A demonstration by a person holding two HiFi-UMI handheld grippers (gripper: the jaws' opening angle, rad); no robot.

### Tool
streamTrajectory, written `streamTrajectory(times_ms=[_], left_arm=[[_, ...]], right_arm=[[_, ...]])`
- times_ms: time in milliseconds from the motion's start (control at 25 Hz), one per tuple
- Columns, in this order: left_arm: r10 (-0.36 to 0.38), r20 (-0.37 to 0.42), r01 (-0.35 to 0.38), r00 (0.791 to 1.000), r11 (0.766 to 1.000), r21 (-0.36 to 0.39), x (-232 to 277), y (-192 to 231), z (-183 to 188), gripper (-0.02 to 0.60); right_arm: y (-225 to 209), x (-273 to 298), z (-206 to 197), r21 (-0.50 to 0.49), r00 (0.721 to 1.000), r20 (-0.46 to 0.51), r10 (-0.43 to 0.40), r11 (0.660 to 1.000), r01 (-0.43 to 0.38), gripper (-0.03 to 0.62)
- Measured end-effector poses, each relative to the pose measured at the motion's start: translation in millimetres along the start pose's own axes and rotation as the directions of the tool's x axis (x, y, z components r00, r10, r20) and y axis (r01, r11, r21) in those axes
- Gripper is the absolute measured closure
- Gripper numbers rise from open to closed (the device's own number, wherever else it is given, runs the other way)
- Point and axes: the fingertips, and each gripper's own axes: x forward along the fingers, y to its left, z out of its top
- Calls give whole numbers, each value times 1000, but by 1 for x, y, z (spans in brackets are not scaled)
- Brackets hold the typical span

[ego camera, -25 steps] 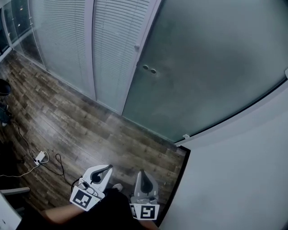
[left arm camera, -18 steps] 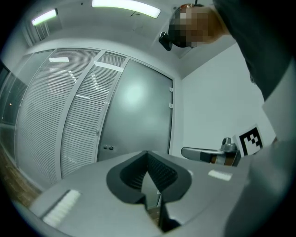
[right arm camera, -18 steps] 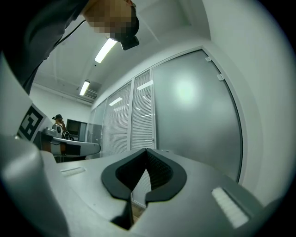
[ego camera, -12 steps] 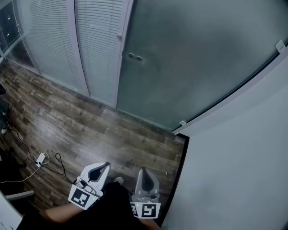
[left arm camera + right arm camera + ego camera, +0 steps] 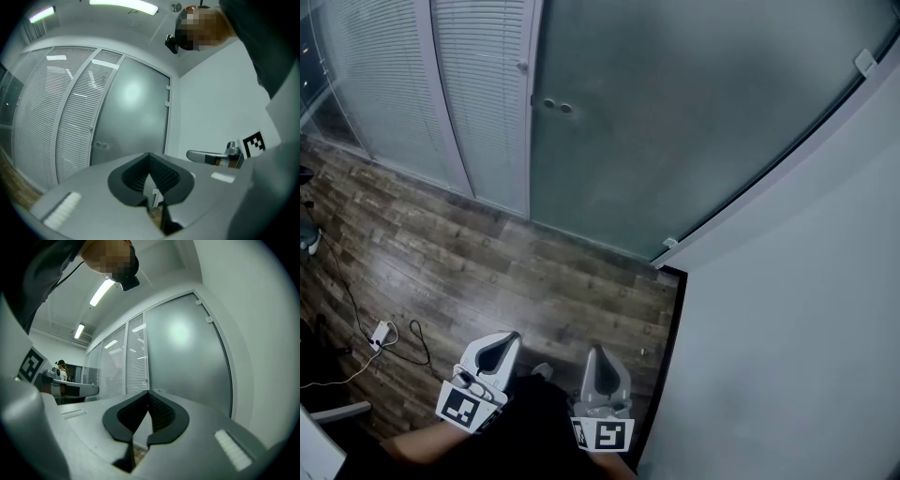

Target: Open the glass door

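Note:
The frosted glass door [image 5: 675, 122] stands ahead, beyond the wooden floor, with two small round knobs [image 5: 555, 106] near its left edge. In the left gripper view the glass door [image 5: 136, 117] and its knobs [image 5: 101, 145] lie straight past the jaws. My left gripper [image 5: 497, 349] and right gripper [image 5: 600, 366] hang low over the floor, side by side, well short of the door. Both point level at it. The left gripper [image 5: 149, 153] has its tips together and empty; so does the right gripper [image 5: 149, 391]. Nothing touches the door.
Slatted blind panels [image 5: 478, 84] adjoin the door on the left. A white wall [image 5: 787, 309] with a dark baseboard [image 5: 672, 328] runs along the right. A cable and a white plug block [image 5: 382, 332] lie on the floor at left. A person [image 5: 60, 371] stands far off.
The door and its knobs have slid up and to the left in the head view, and more white wall shows at right. Both grippers stay low, shut and empty.

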Motion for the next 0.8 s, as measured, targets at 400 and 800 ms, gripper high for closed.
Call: streamTrajectory(times_ms=[400, 800], left_arm=[[-57, 14, 57, 998, 998, 21, 28, -6, 2, 581], [-86, -6, 86, 996, 996, -2, 88, 29, 3, 581]], right_arm=[[-15, 11, -9, -4, 999, -28, -18, 1000, 18, 592], [-34, 75, -12, -3, 998, -65, -20, 1000, 20, 592]])
